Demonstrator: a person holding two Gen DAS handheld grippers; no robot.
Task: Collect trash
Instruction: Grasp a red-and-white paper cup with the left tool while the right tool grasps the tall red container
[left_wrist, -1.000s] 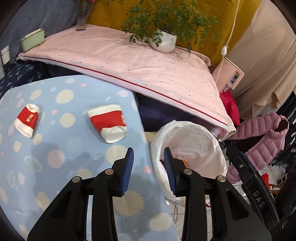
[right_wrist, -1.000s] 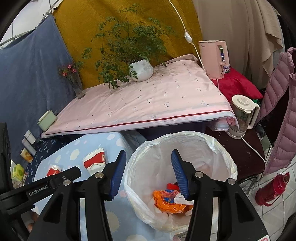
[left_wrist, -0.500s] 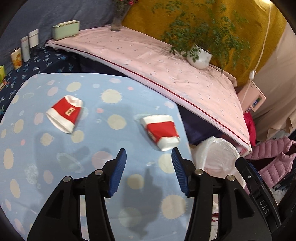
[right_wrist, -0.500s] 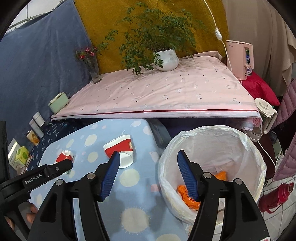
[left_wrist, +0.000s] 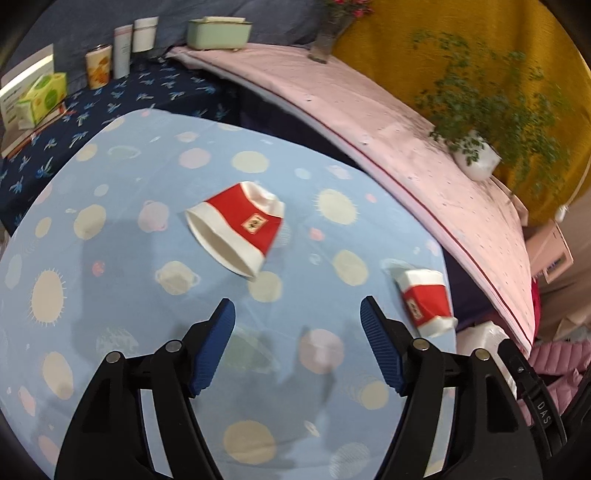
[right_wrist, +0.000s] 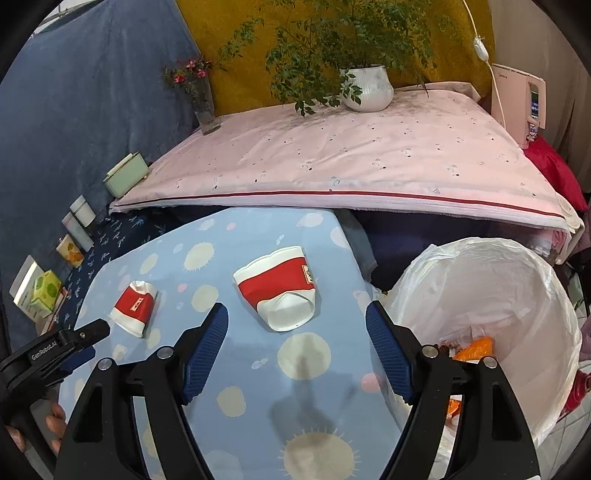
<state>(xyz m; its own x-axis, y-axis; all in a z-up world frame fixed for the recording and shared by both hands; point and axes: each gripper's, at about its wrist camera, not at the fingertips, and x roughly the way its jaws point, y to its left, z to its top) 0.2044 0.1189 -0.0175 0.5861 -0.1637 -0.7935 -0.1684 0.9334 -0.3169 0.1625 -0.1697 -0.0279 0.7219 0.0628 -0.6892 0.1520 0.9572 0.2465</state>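
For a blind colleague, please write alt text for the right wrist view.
The open right gripper hovers over a blue dotted tablecloth, aimed at a crushed red-and-white paper cup. A second cup lies further left; a white-lined trash bin stands at the right.

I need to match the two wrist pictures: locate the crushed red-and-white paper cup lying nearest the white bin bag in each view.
Left wrist view: the crushed red-and-white paper cup lies at right, beside the right fingertip.
Right wrist view: same cup sits centre, just ahead of the open jaws.
Shared landmark: the white ceramic plant pot on the pink quilt.
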